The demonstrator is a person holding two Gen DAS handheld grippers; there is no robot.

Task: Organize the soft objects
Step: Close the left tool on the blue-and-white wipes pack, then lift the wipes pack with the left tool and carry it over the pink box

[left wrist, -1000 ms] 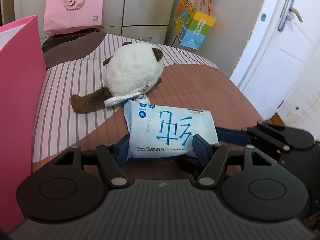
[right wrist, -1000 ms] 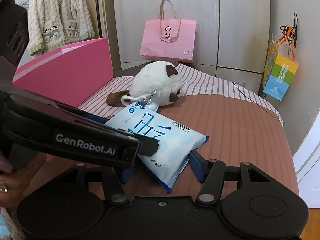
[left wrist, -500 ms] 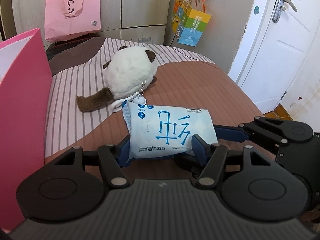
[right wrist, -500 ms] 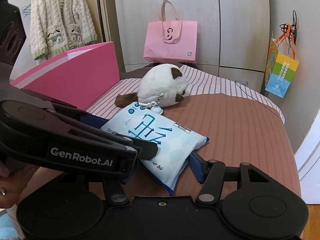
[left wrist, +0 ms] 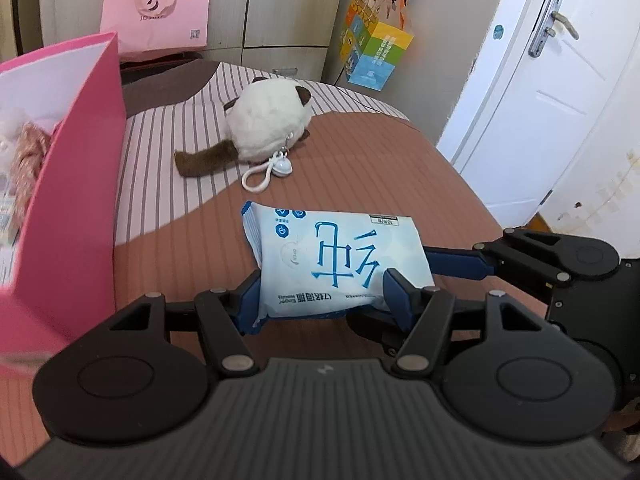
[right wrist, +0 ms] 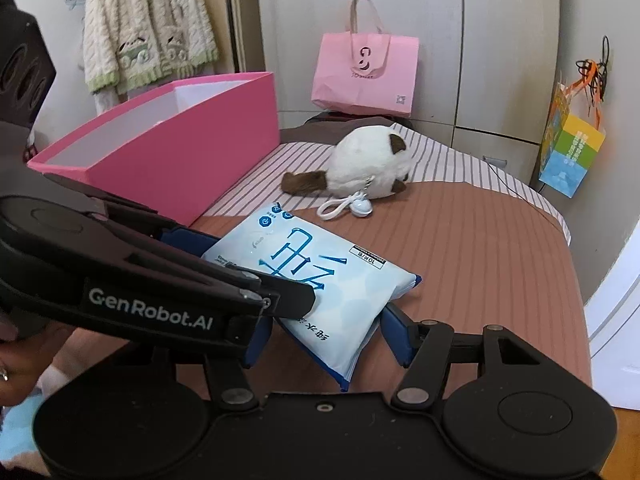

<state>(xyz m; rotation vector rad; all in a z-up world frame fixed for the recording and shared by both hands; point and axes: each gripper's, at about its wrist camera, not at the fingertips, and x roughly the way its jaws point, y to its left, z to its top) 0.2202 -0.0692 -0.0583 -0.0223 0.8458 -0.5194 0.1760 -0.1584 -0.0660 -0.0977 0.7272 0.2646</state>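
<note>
A light blue tissue pack (left wrist: 336, 260) with blue lettering is held above the bed. My left gripper (left wrist: 320, 296) is shut on its near end. My right gripper (right wrist: 324, 336) is shut on its other end (right wrist: 320, 280); its blue fingers (left wrist: 456, 262) reach in from the right in the left wrist view. A white and brown plush cat (left wrist: 264, 124) with a white keyring loop (left wrist: 260, 178) lies on the bed beyond the pack, also in the right wrist view (right wrist: 368, 164). An open pink box (right wrist: 168, 148) stands to the left, with soft items inside (left wrist: 24, 152).
The bed (left wrist: 360, 160) has a brown and striped cover. A pink shopping bag (left wrist: 156, 8) stands at the wardrobe behind. A colourful bag (left wrist: 376, 52) hangs on the wall. A white door (left wrist: 552, 92) is at the right. A knitted cardigan (right wrist: 148, 24) hangs at the left.
Both grippers have lifted the tissue pack up and pulled it back from the plush cat. The keyring loop now lies free on the bed. The inside of the pink box has come into view.
</note>
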